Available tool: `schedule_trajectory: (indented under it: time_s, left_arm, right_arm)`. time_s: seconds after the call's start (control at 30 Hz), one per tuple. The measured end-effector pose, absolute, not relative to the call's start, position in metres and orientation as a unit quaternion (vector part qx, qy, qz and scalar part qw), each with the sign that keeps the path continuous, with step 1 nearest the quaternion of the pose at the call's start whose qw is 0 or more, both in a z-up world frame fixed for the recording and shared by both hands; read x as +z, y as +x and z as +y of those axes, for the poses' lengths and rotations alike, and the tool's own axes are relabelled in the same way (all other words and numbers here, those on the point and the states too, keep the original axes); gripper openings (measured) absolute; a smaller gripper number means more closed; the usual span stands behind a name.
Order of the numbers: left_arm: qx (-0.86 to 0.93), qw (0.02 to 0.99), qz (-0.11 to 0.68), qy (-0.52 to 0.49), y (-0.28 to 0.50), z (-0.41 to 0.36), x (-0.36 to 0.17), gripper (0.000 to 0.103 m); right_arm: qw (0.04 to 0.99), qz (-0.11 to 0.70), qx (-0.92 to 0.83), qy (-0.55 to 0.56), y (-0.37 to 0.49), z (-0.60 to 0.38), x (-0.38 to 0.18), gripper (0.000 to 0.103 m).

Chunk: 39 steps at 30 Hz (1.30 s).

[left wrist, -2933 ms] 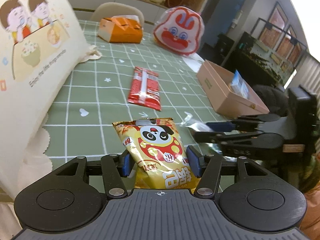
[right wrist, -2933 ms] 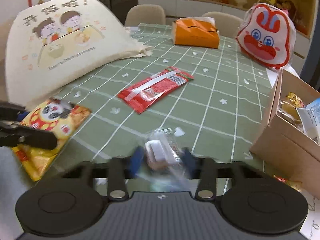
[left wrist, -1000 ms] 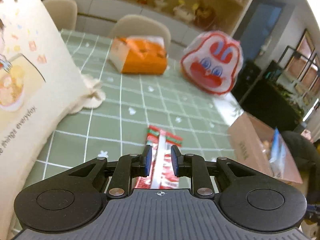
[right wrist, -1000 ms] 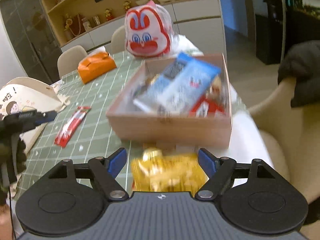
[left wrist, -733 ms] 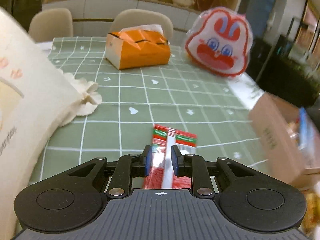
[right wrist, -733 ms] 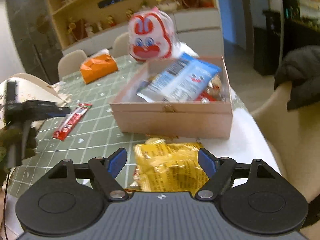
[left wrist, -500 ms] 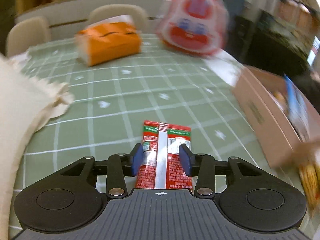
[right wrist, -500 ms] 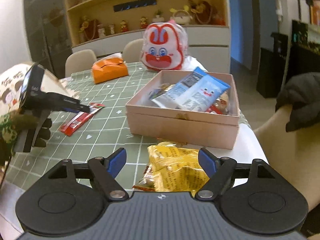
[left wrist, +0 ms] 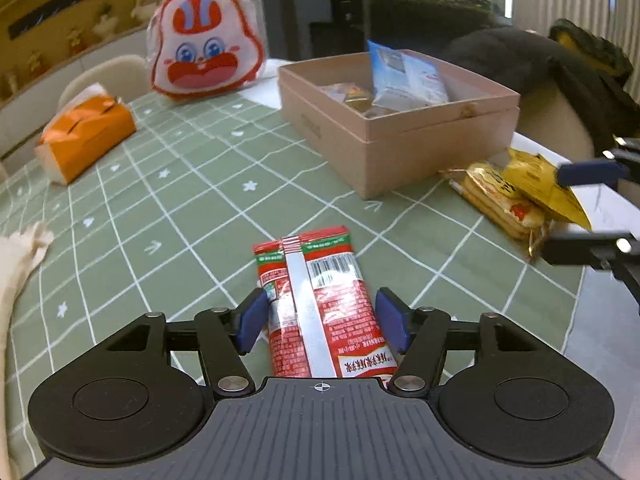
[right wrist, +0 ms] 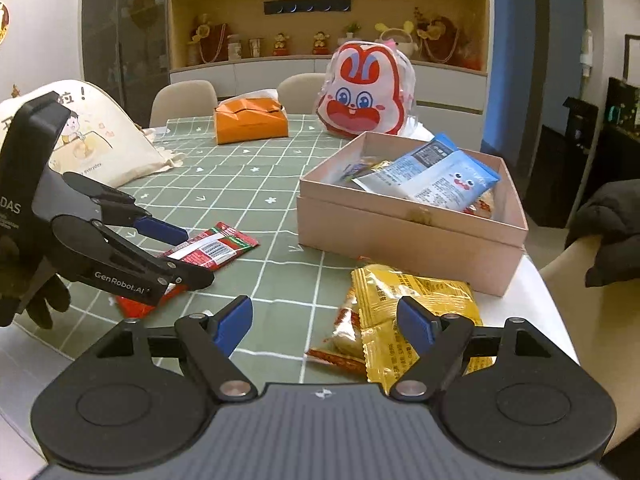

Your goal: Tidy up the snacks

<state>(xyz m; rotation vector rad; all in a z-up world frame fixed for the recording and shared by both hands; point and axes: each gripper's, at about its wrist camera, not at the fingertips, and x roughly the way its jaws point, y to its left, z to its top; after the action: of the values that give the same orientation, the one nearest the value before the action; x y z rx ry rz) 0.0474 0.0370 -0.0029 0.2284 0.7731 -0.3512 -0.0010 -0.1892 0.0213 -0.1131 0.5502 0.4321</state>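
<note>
Meanwhile left gripper [left wrist: 322, 320] jaws opening, red packet [left wrist: 316, 300] flat on table between pads, unpinched. Right gripper [right wrist: 324, 318] spread wide, yellow packet [right wrist: 404, 312] beneath right finger.

Right tongs [right wrist: 325, 322]: jaws wide apart, nothing gripped; 1 blue pad lies over the yellow snack packet [right wrist: 416, 300].
Yellow snack packet: flat on the counter [right wrist: 240, 184], just in front of the pink box [right wrist: 408, 232].
Pink box: open-topped; a blue-and-white packet [right wrist: 436, 178] rests on top of its contents.
Left tongs [right wrist: 182, 256]: jaws opening, 1 pad above and 1 below the red sachet [right wrist: 208, 250], which lies on the green grid cloth; contact cannot be told.
Rear of counter: orange tissue box [right wrist: 251, 119], rabbit-face bag [right wrist: 362, 96], cream cloth bag [right wrist: 96, 140].
</note>
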Motion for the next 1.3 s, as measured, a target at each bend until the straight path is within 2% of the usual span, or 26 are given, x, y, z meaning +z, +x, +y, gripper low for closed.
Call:
schedule_trajectory:
  time_s: [0.3,0.47,0.7,0.77,0.9,1.07,1.3]
  left_arm:
    - [-0.163,0.917,0.361,0.043,0.032,0.053,-0.005,0.065]
    - [-0.181,0.916,0.359,0.012,0.026,0.062,-0.003,0.057]
    - [-0.191,0.914,0.358,0.003,0.016,0.069,-0.004,0.056]
    - [-0.189,0.915,0.356,0.007,0.014,0.067,-0.004,0.056]
    - [-0.186,0.916,0.355,0.017,0.011,0.065,-0.004,0.057]
    - [-0.185,0.919,0.347,0.023,0.009,0.064,-0.006,0.057]
    - [-0.178,0.921,0.345,0.027,0.005,0.061,-0.006,0.057]
  right_arm:
    - [0.951,0.272,0.149,-0.008,-0.001,-0.230,0.016,0.082]
    - [0.952,0.287,0.105,0.022,0.015,-0.247,0.014,0.082]
    - [0.933,0.333,0.108,0.084,0.040,-0.254,0.002,0.087]
    - [0.936,0.327,0.114,0.063,0.039,-0.243,0.001,0.085]
    - [0.926,0.326,0.189,0.010,0.025,-0.211,0.004,0.073]
    - [0.912,0.325,0.243,-0.056,0.002,-0.190,0.009,0.076]
    - [0.933,0.318,0.132,-0.106,-0.001,-0.212,0.005,0.081]
